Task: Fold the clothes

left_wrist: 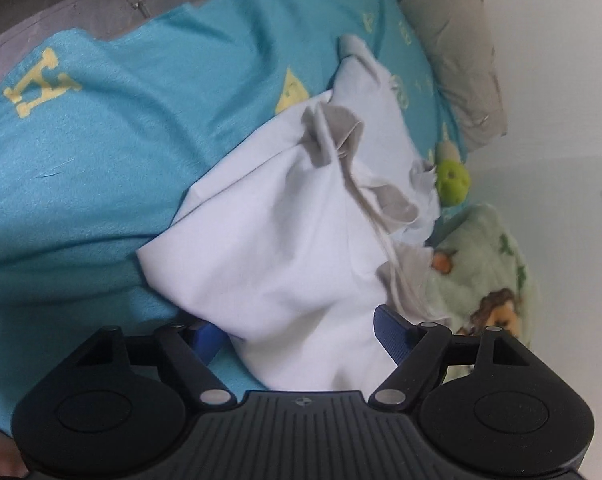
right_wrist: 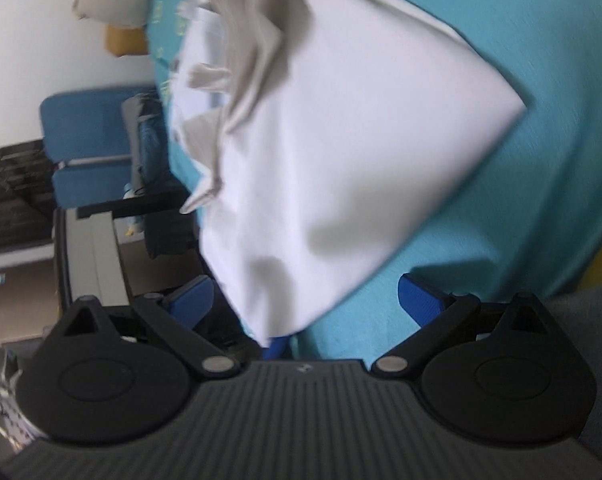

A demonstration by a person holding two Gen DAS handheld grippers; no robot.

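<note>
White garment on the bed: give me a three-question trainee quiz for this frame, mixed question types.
1. True or false: the white garment lies flat and neatly folded.
2. What colour is the blanket beneath it? A) teal B) red C) black
3. Fill in: both the left gripper and the right gripper have fingers spread ____.

Key: 1 false, it is bunched with grey trim showing; 2 A; 3 open.

Home bedroom: blanketed bed point(left_wrist: 141, 152), pillow point(left_wrist: 457, 64).
</note>
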